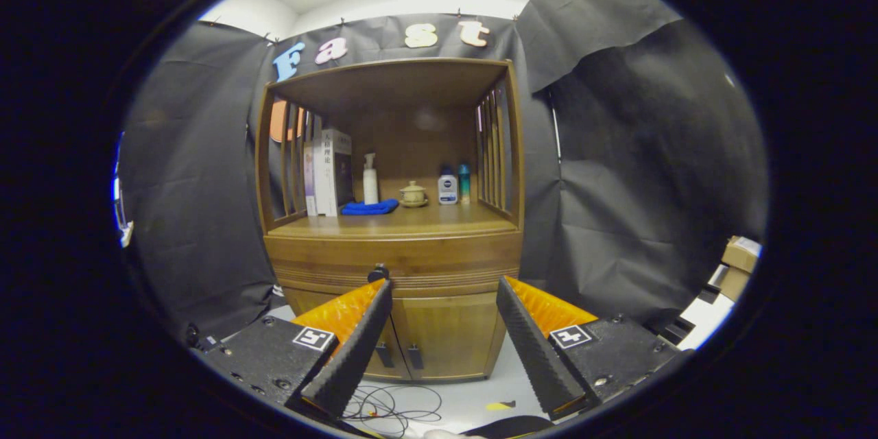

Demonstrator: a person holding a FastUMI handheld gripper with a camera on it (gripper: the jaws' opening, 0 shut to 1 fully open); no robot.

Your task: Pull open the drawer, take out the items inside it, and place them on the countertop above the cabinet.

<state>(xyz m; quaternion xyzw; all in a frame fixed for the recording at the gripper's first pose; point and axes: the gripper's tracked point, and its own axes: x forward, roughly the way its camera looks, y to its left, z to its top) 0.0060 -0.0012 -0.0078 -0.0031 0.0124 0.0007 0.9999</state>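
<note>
Gripper [444, 288] fingers wide open w/ nothing between; line them up on drawer knob [378, 273], frame center-left, approach straight, pinch, pull level.

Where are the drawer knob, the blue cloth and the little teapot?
drawer knob [378, 274]: gripper view, its round dark head.
blue cloth [370, 207]: gripper view, middle of the fold.
little teapot [413, 194]: gripper view, its body.
</note>
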